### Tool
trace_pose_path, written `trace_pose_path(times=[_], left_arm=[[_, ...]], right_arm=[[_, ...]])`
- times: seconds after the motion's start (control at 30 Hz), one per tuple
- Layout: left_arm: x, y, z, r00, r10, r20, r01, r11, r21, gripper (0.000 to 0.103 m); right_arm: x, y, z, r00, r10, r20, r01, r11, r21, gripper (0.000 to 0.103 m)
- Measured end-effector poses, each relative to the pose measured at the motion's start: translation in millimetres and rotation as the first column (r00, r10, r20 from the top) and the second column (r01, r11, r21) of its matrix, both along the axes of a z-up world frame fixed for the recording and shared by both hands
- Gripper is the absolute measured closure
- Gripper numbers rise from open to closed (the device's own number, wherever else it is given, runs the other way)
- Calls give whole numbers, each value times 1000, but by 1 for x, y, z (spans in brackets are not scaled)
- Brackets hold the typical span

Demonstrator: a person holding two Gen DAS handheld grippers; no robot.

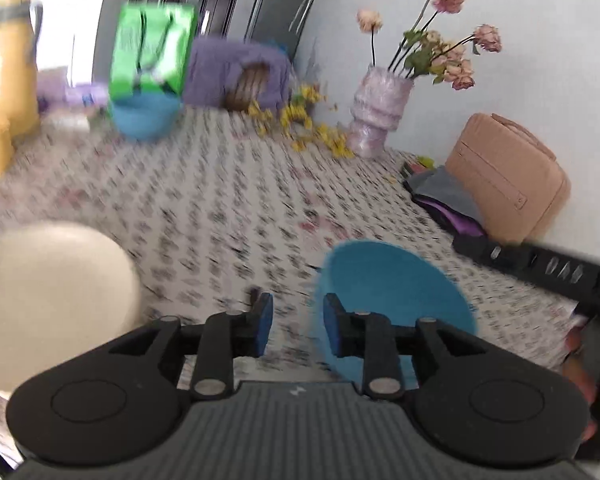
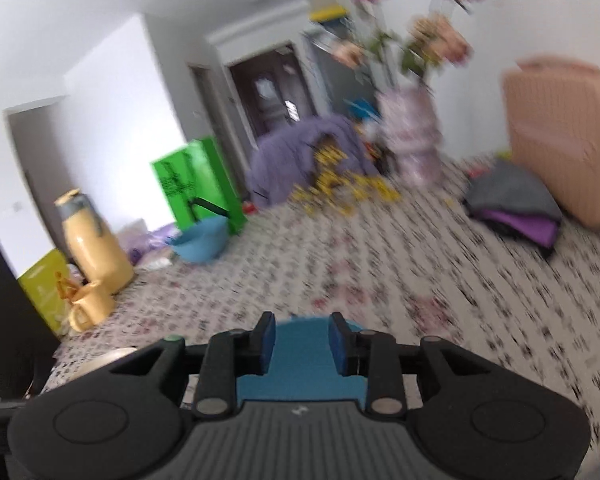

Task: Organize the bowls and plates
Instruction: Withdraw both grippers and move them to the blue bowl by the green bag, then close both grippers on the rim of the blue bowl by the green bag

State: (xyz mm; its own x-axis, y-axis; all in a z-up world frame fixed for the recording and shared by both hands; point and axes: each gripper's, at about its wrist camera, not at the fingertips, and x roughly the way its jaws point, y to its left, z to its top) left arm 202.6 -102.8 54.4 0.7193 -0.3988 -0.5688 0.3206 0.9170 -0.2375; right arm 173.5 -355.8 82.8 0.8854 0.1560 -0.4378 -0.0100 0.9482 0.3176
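My left gripper [image 1: 298, 326] stood partly open and empty, its right finger at the rim of the blue bowl [image 1: 396, 292] in the lower middle of the frame. I judged this bowl was just set down, with a cream plate [image 1: 52, 300] lower left. My right gripper [image 2: 302, 344] was also narrow-open, above the blue, not pressing it.

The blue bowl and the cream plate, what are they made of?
The near round blue bowl looks like matte plastic: flat even colour, no glare. The round cream plate seems glazed ceramic or melamine, with a soft sheen; blur leaves it open.
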Motion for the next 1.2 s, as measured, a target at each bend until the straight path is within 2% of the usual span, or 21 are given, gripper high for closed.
trace_pose_path(times=[0.1, 0.17, 0.27, 0.33, 0.47, 0.63, 0.77, 0.87, 1.0, 1.13, 1.2], left_arm=[[-13, 28, 1, 997, 6, 77, -9, 1000, 28, 63], [-25, 49, 0, 990, 24, 141, -33, 997, 63, 57], [-43, 83, -2, 976, 58, 211, -83, 990, 113, 47], [-48, 104, -5, 974, 90, 207, -116, 986, 122, 38], [-45, 137, -9, 973, 159, 167, -180, 976, 121, 37], [-32, 166, -10, 969, 191, 154, -210, 971, 117, 36], [-13, 180, -7, 968, 199, 150, -216, 970, 111, 27], [10, 187, -3, 970, 191, 153, -208, 973, 103, 27], [50, 193, 7, 974, 180, 139, -195, 976, 98, 27], [101, 192, 20, 982, 156, 108, -166, 982, 90, 27], [130, 190, 29, 984, 149, 99, -158, 983, 92, 25]], right_arm=[[-5, 29, 3, 996, 69, 56, -66, 997, -49, 58], [-9, 51, 3, 990, 114, 83, -107, 991, -84, 58], [-16, 84, -2, 974, 188, 129, -172, 977, -123, 49], [-17, 106, -7, 963, 235, 134, -217, 967, -136, 42], [-10, 147, -19, 948, 298, 109, -282, 949, -141, 40], [10, 177, -33, 954, 298, 32, -292, 949, -122, 39], [28, 182, -36, 965, 262, -4, -260, 957, -127, 37], [49, 179, -33, 971, 239, -32, -241, 961, -137, 37], [87, 174, -18, 971, 232, -57, -237, 966, -105, 37], [136, 167, 3, 961, 263, -86, -266, 963, -32, 37], [166, 165, 12, 953, 287, -99, -291, 956, -24, 37]])
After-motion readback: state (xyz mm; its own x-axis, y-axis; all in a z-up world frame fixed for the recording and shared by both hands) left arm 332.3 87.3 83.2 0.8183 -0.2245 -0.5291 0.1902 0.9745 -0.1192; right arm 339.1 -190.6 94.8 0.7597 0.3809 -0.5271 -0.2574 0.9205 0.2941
